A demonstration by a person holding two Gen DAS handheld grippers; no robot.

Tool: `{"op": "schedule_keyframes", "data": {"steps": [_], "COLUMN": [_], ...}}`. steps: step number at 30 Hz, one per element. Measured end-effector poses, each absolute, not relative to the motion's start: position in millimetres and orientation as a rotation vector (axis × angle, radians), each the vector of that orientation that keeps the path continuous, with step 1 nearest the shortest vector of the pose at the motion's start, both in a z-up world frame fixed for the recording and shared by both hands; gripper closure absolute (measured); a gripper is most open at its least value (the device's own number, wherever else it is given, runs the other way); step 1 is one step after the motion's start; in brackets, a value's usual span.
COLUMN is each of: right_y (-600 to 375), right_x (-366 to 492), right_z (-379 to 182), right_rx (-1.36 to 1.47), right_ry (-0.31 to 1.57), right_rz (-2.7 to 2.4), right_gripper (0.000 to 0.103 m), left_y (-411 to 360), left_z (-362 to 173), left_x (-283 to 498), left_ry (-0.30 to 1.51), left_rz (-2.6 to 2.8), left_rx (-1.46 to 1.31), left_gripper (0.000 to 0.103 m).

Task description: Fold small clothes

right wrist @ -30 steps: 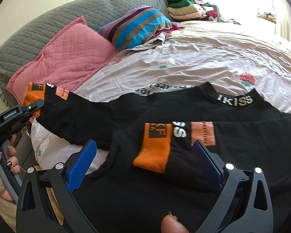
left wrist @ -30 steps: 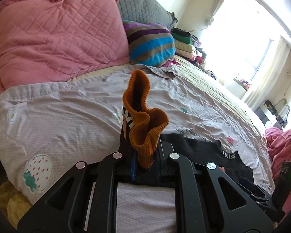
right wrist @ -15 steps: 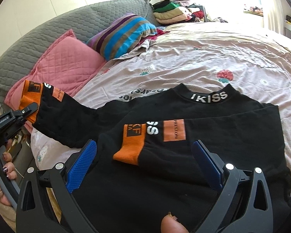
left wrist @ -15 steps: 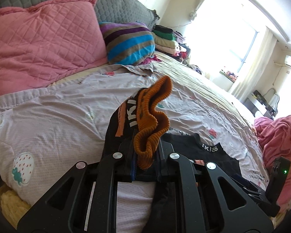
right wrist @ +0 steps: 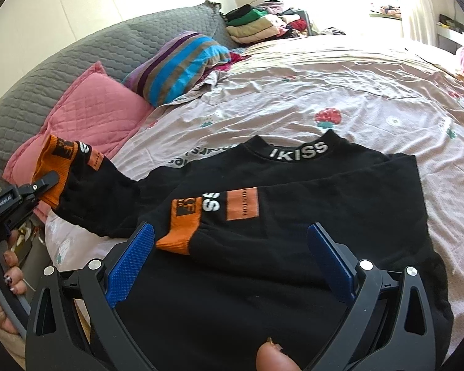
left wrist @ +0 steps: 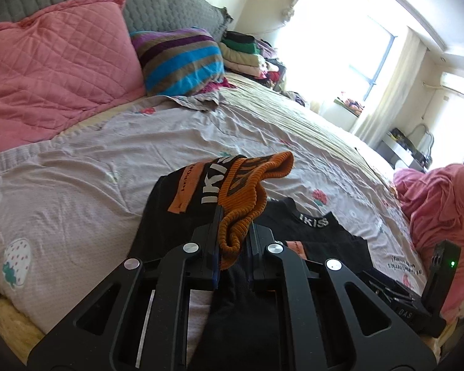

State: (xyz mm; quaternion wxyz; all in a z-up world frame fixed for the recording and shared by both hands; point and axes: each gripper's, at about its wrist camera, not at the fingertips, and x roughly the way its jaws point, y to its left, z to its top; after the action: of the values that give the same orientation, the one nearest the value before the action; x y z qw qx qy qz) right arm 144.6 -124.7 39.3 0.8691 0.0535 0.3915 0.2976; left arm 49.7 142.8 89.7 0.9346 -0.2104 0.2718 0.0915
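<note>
A small black sweater [right wrist: 294, 216] with orange cuffs and an "IKISS" collar [right wrist: 298, 151] lies on the bed sheet [right wrist: 340, 86]. One sleeve is folded across the chest, its orange cuff [right wrist: 179, 228] between my open right gripper's [right wrist: 232, 262] blue pads. My left gripper [left wrist: 232, 241] is shut on the other sleeve's orange cuff [left wrist: 244, 198] and holds it lifted above the bed. It shows at the left of the right wrist view [right wrist: 43, 185], with the sleeve [right wrist: 102, 198] stretched out from the body.
A pink quilted pillow [left wrist: 52, 61], a striped cushion [left wrist: 182, 58] and a grey headboard [right wrist: 77, 61] are at the bed's head. Folded clothes [right wrist: 256, 24] are stacked beyond. A pink blanket [left wrist: 442, 210] lies at the right. The right gripper's body [left wrist: 436, 284] shows low right.
My left gripper has carried the held cuff rightward toward the sweater's body, and the cuff has flopped over. The right gripper has pulled back slightly, still open over the folded sleeve.
</note>
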Motion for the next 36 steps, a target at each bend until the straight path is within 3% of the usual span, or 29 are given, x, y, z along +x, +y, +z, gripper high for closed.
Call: {"op": "schedule_keyframes", "data": {"steps": [36], "right_y": [-204.9], "right_x": [158.8], "right_z": [22.4], "right_rx": [0.246], "right_ry": [0.847], "right_rz": [0.484], "right_gripper": [0.005], "left_y": [32.4], "left_z": [19.5], "left_x": [112.0], "left_ry": [0.822], "left_rz": [-0.032], "left_rx": [-0.290], "left_gripper": [0.097]}}
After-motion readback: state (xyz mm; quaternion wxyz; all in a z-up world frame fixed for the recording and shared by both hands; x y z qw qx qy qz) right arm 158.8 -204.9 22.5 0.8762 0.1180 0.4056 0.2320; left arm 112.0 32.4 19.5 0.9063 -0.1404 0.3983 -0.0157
